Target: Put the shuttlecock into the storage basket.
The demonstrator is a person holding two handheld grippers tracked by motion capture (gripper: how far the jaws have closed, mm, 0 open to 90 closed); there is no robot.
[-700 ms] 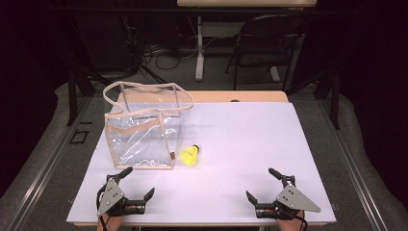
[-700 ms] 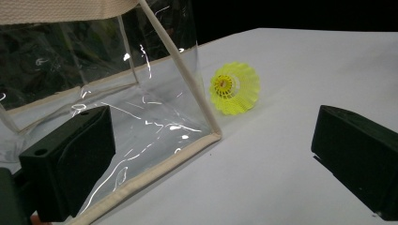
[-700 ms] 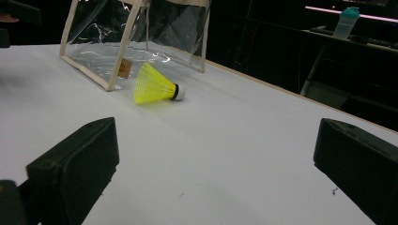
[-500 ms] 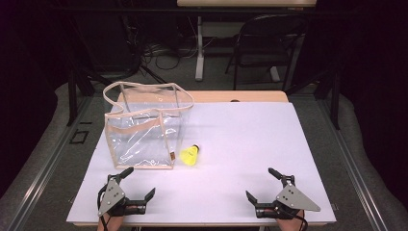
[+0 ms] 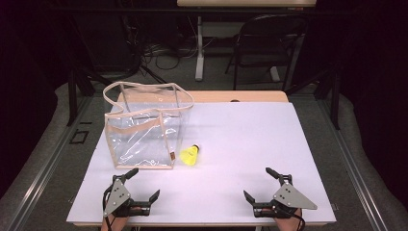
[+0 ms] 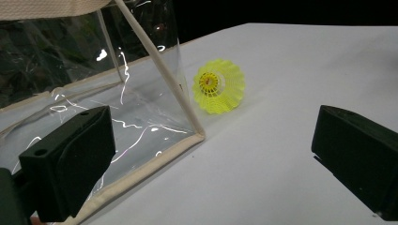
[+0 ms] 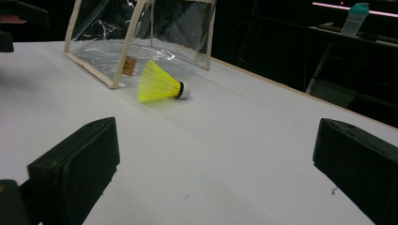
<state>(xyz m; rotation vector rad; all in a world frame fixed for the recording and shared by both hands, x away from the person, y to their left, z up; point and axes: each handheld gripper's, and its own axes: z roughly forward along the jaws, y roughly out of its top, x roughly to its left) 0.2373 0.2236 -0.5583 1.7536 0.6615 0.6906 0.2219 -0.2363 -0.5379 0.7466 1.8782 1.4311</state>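
Observation:
A yellow shuttlecock (image 5: 190,155) lies on its side on the white table (image 5: 240,139), just right of a clear plastic bag (image 5: 144,126) with beige trim that stands upright. The left gripper view looks into the shuttlecock's (image 6: 218,86) open skirt beside the bag's (image 6: 94,79) front corner. In the right gripper view the shuttlecock (image 7: 160,85) has its white cork pointing right, next to the bag (image 7: 141,33). My left gripper (image 5: 143,185) rests open at the near left edge. My right gripper (image 5: 259,184) rests open at the near right edge. Nothing is between either pair of jaws.
Beyond the table stand a dark chair (image 5: 269,43), a desk leg (image 5: 199,48) and cables on the floor. A teal bottle (image 7: 355,18) stands on a far shelf in the right gripper view.

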